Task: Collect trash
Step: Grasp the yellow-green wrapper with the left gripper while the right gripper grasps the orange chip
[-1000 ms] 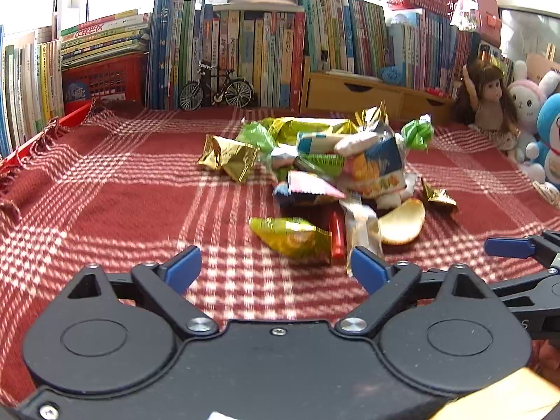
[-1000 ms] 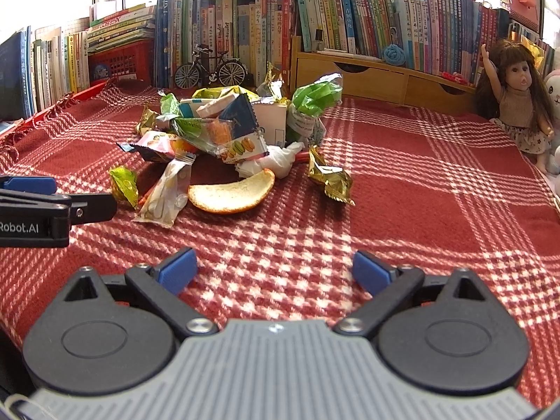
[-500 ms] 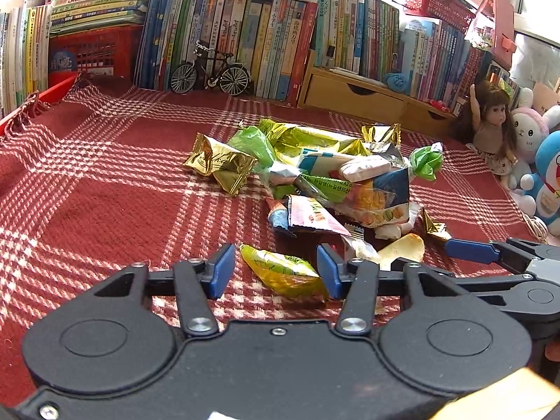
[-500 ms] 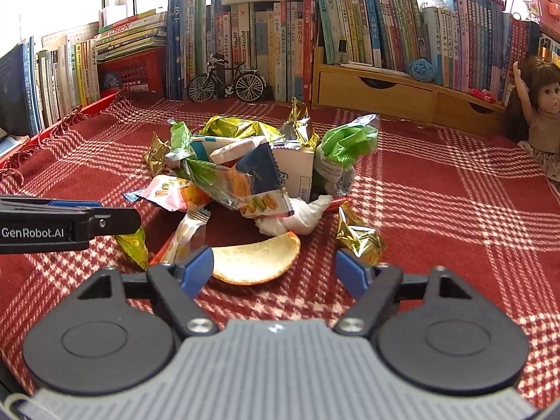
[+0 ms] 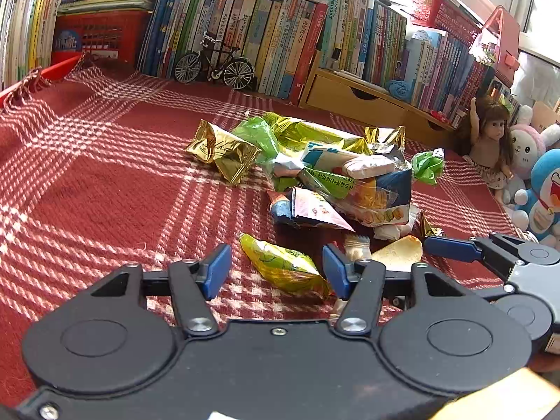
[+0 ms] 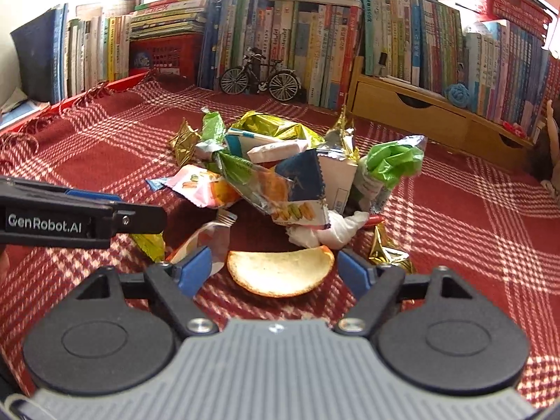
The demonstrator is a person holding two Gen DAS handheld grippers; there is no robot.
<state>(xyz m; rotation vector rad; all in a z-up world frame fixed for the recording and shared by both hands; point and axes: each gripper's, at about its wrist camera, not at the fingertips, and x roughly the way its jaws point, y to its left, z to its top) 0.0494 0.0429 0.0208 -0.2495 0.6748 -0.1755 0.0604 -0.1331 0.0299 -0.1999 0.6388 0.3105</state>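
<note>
A pile of snack wrappers (image 5: 336,178) lies on a red plaid cloth (image 5: 105,192). At its near edge a yellow-green wrapper (image 5: 283,266) lies between the fingers of my left gripper (image 5: 276,273). Those jaws are opening; the right pad is close against the wrapper and the left pad stands apart. In the right wrist view the same pile (image 6: 287,175) is ahead. A curved orange peel (image 6: 280,273) lies on the cloth between the fingers of my right gripper (image 6: 274,269), which is open with neither pad touching the peel. The left gripper's finger (image 6: 70,217) reaches in from the left.
Rows of books (image 5: 262,35), a toy bicycle (image 5: 213,66) and wooden drawers (image 5: 357,101) line the back. A doll (image 5: 490,143) and plush toys (image 5: 539,189) sit at the right. A gold wrapper (image 6: 388,255) lies beside the right finger. Bare cloth stretches to the left.
Both grippers have moved forward to the near edge of the pile. The left jaws narrowed around the yellow-green wrapper. The right jaws narrowed a little, and the peel now lies between them.
</note>
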